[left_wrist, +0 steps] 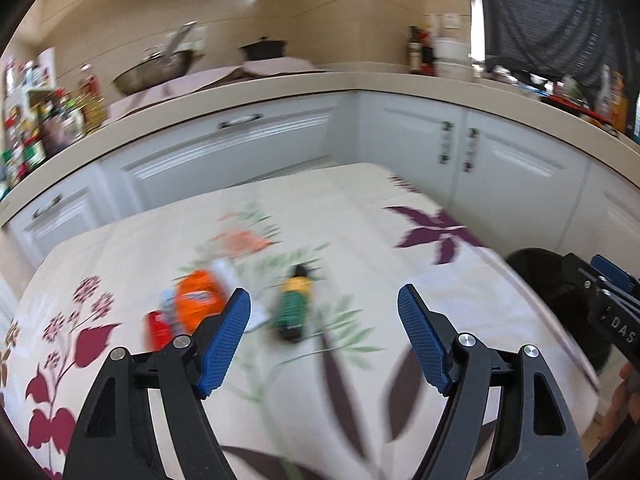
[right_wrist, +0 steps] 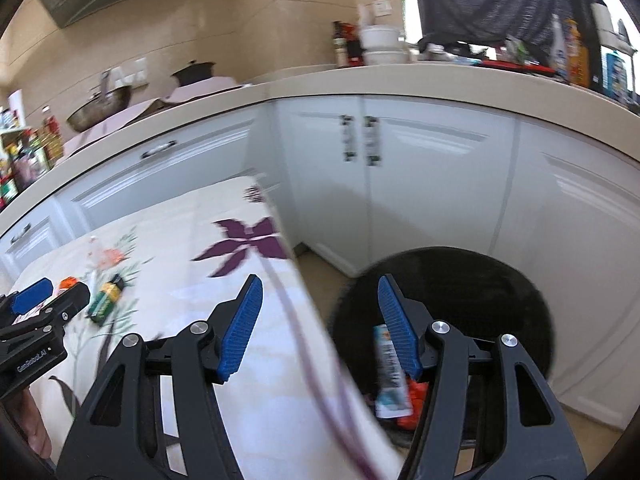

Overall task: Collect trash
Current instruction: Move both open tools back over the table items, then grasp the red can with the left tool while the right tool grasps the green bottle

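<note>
Left wrist view: left gripper (left_wrist: pixel 324 336) fingers spread wide, nothing between them, hovering over the table (left_wrist: pixel 360 208) with its floral cloth. Trash lies ahead on the cloth, blurred: orange wrapper (left_wrist: pixel 198 304) just past the left fingertip, red packet (left_wrist: pixel 158 330) touching its near-left side, white scrap (left_wrist: pixel 224 272) behind it, green-and-yellow pack (left_wrist: pixel 294 306) a little to the right, apart from the orange one. Black bin (left_wrist: pixel 544 280) sits off the table's right edge; right gripper (left_wrist: pixel 612 292) shows partly in front of it. Right wrist view: right gripper (right_wrist: pixel 320 328) fingers also spread, empty, straddling the table edge and the bin (right_wrist: pixel 480 280) on the floor. Bin holds a white-and-blue wrapper (right_wrist: pixel 390 376) and something orange-red (right_wrist: pixel 414 404) beside it. Left gripper (right_wrist: pixel 44 300) visible at far left over the cloth, green pack (right_wrist: pixel 106 298) just right of it. White cabinets (right_wrist: pixel 440 184) behind.
</note>
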Demonstrator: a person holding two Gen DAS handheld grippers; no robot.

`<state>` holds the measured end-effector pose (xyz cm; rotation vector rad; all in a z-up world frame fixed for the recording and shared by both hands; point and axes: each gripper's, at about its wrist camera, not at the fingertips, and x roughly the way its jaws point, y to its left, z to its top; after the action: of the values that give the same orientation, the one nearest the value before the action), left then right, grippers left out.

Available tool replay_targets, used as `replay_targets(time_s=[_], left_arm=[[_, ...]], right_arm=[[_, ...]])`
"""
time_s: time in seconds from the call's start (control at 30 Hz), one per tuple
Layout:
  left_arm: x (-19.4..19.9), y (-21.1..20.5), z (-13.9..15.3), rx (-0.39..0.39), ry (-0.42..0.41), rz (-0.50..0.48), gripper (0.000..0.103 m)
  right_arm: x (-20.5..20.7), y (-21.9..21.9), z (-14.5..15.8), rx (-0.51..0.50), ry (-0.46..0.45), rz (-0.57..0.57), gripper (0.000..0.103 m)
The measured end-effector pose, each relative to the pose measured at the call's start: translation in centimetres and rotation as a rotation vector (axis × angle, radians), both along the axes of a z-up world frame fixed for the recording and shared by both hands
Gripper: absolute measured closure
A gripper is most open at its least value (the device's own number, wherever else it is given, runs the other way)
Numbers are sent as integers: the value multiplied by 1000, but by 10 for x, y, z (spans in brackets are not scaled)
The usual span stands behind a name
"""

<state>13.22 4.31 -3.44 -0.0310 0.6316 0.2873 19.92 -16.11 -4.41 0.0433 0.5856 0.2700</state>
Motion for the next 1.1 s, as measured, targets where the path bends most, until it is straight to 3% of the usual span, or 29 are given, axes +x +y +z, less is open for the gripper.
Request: replay_targets(time_s=[0.5, 0.87, 0.97, 1.1], left_arm=[[-28, 102, -18, -83, 76, 235, 29], [-22, 130, -38, -174, 176, 258, 29], [-21, 135, -44, -194, 208, 265, 29], [-24, 139, -45, -207, 212, 274, 29]], right_arm=[[-7, 100, 0, -40, 24, 181, 44], [-2, 135, -4, -38, 62, 252, 43], [0, 138, -4, -34, 71, 259, 38], [2, 140, -5, -30, 79, 267, 38]])
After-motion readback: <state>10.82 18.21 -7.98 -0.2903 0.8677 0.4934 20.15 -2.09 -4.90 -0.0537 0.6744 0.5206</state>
